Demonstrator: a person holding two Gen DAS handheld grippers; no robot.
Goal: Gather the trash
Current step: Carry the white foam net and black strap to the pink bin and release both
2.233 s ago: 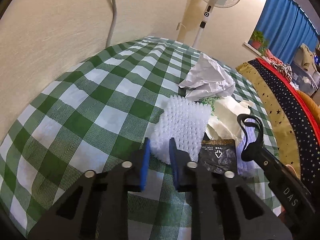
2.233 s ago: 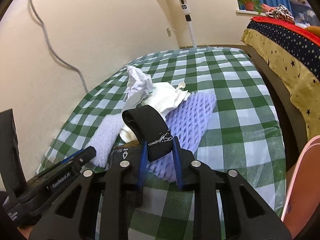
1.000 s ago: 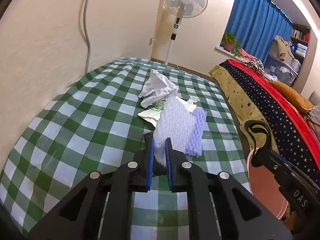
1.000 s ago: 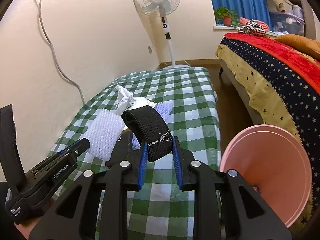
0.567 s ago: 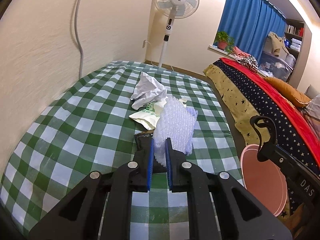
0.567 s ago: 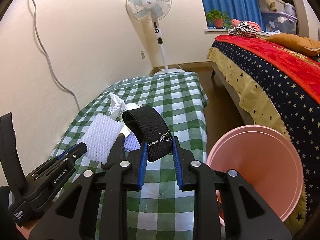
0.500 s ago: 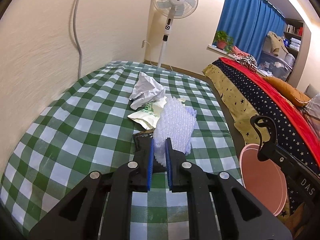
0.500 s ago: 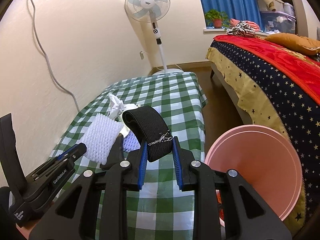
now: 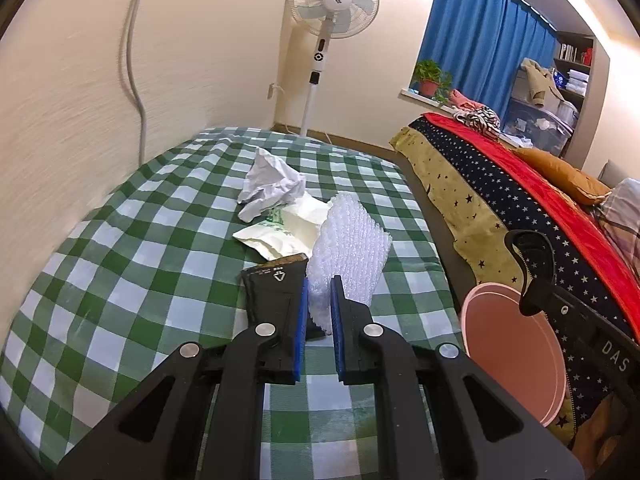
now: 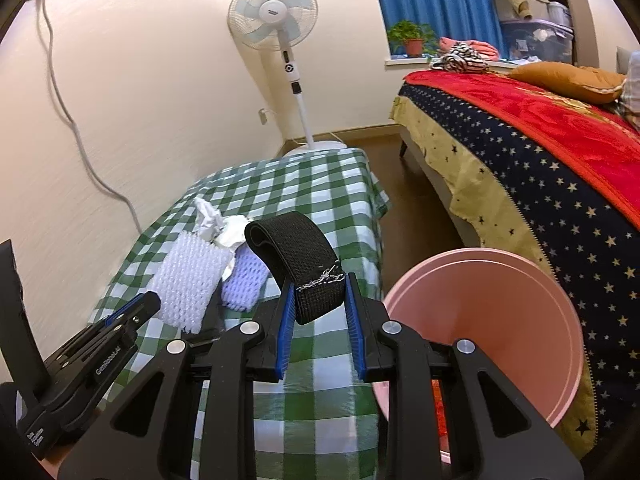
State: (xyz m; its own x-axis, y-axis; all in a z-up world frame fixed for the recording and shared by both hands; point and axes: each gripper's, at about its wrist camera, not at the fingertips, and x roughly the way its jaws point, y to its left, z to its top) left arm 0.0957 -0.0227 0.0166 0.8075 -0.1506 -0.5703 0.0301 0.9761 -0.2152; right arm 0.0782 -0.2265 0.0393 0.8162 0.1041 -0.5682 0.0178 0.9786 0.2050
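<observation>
While the left gripper (image 9: 318, 312) clamps white foam netting (image 9: 352, 252) and the right gripper (image 10: 318, 312) pinches a black elastic band (image 10: 298, 256), both seemingly head for the pink bin (image 10: 480, 320) at four o'clock.

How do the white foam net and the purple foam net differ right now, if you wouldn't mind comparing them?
The white foam net is white and looks the larger in the right wrist view; the purple foam net is pale purple and looks smaller. The white one is clamped in the left gripper and stands up from it; the purple one lies loose on the checked tablecloth. Both are the same mesh foam sleeve.
</observation>
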